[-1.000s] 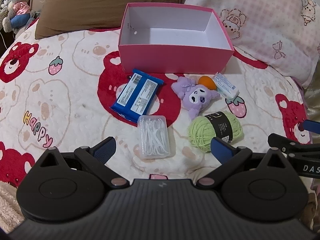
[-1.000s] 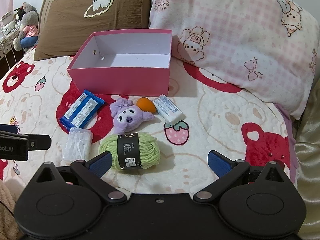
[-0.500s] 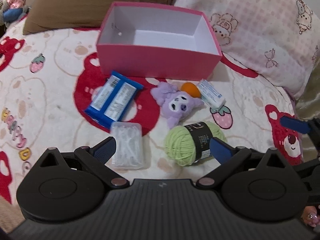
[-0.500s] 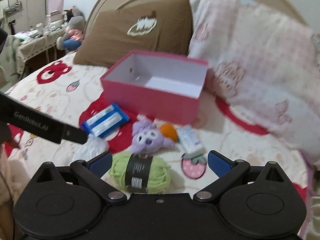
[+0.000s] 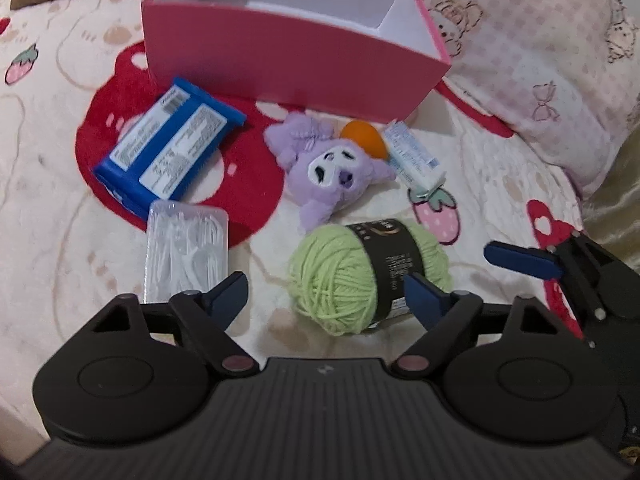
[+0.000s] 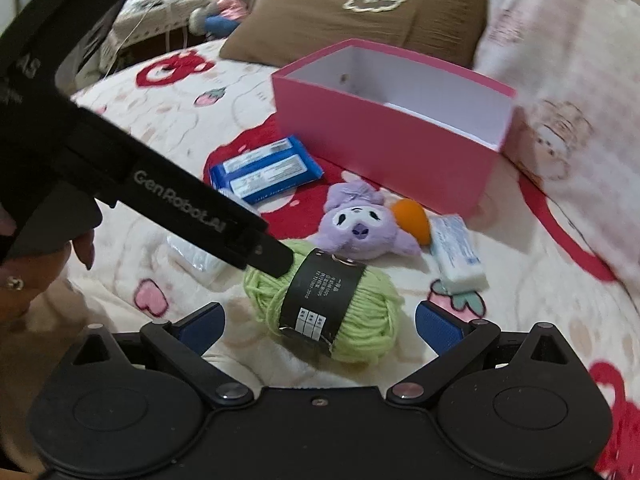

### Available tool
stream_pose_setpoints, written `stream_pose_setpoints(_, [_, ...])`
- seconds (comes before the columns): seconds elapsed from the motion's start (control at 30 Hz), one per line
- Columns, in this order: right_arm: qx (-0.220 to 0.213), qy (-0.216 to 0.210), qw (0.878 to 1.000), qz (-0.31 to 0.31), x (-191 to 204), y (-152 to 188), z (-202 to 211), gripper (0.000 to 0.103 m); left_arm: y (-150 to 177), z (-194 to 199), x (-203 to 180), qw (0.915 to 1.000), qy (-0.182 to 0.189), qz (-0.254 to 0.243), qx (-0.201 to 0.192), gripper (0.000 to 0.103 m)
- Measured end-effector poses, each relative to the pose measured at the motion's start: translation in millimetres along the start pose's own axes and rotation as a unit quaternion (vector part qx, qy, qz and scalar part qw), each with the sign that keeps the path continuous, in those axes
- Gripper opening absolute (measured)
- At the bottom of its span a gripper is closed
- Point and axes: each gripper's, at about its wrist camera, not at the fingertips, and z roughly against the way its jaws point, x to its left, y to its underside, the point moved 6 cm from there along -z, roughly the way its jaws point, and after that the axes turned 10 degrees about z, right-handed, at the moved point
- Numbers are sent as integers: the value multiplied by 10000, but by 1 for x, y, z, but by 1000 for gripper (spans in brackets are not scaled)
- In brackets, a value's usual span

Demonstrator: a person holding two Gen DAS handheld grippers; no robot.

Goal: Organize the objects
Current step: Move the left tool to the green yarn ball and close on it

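A green yarn ball (image 5: 368,276) with a black label lies on the bed, also in the right wrist view (image 6: 328,300). My left gripper (image 5: 324,292) is open, the yarn just ahead between its fingers. My right gripper (image 6: 320,320) is open around the yarn's near side. Behind lie a purple plush (image 5: 336,168), an orange ball (image 5: 364,138), a white tube (image 5: 414,156), a blue packet (image 5: 168,148) and a clear box of floss picks (image 5: 186,248). The open pink box (image 5: 288,52) stands behind them, empty.
The bed has a bear-print blanket (image 5: 52,200). A brown pillow (image 6: 340,12) and a pink checked pillow (image 5: 540,72) lie behind the box. The left gripper's body (image 6: 120,168) crosses the right wrist view. Stuffed toys (image 6: 224,12) sit far left.
Both grippers have moved forward and down toward the green yarn ball. The right one swung left. The objects have not moved.
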Motion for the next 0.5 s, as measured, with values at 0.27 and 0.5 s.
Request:
stream_pose_setpoints(0.27, [243,-167,9992,-280,-13,12,-38,103,2,-21,8,9991,340,261,51,67])
stream_pose_setpoints(0.5, [196,-374,9977,-535,-22,22,-60,102,-2,-28,-2,9976,644,222,-103,53])
